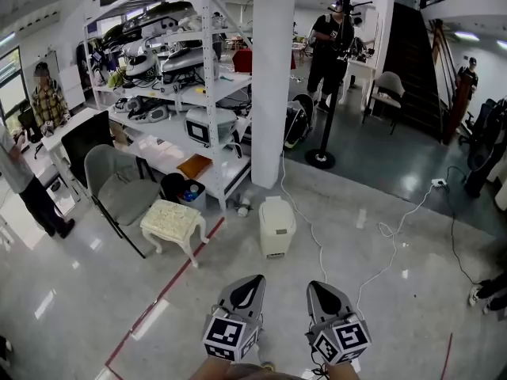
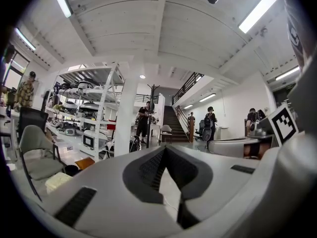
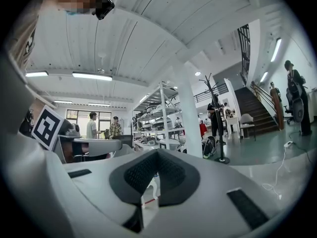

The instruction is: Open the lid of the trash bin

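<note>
Trash bin, cream plastic, stands on the grey floor beside the white pillar, lid down. Left tool and right tool, both clenched empty, are well apart from it; opening not begun.

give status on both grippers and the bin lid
Left gripper and right gripper shut, both empty. Trash bin ahead on the floor, lid down, untouched. White cable trails on the floor to its right.
</note>
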`<action>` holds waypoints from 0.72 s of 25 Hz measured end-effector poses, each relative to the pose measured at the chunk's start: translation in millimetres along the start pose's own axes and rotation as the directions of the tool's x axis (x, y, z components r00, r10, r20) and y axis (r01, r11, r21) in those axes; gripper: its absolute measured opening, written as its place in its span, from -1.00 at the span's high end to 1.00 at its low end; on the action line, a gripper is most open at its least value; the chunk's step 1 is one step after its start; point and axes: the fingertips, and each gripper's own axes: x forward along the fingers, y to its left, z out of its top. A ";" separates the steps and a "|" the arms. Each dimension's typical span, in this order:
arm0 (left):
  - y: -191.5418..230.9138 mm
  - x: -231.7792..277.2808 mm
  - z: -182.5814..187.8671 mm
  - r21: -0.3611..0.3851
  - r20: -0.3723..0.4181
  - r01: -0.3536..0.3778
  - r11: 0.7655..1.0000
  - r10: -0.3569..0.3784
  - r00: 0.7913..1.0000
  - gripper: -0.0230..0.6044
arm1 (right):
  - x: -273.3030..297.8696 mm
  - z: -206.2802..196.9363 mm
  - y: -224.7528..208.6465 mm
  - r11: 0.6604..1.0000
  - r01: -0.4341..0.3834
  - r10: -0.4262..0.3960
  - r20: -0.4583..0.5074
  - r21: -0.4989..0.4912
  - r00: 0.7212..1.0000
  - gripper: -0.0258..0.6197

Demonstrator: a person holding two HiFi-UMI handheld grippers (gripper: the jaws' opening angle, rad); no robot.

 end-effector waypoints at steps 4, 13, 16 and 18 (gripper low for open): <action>1.5 14.5 1.3 0.005 0.008 0.012 1.000 -0.012 1.000 0.94 | 7.6 -0.1 -7.9 1.000 0.005 -0.005 0.007 -0.001 1.000 0.86; 19.0 49.4 1.7 0.007 0.005 0.044 0.999 -0.044 0.999 0.94 | 36.1 -3.1 -23.8 0.999 0.030 -0.030 0.004 0.013 1.000 0.86; 26.3 61.9 0.1 0.005 0.000 0.051 0.999 -0.051 0.999 0.94 | 47.3 -5.5 -29.7 0.999 0.037 -0.037 -0.001 0.016 0.999 0.86; 31.1 71.4 -2.0 0.003 -0.003 0.057 0.998 -0.057 0.998 0.94 | 54.6 -8.3 -34.3 0.999 0.042 -0.042 -0.008 0.019 0.999 0.86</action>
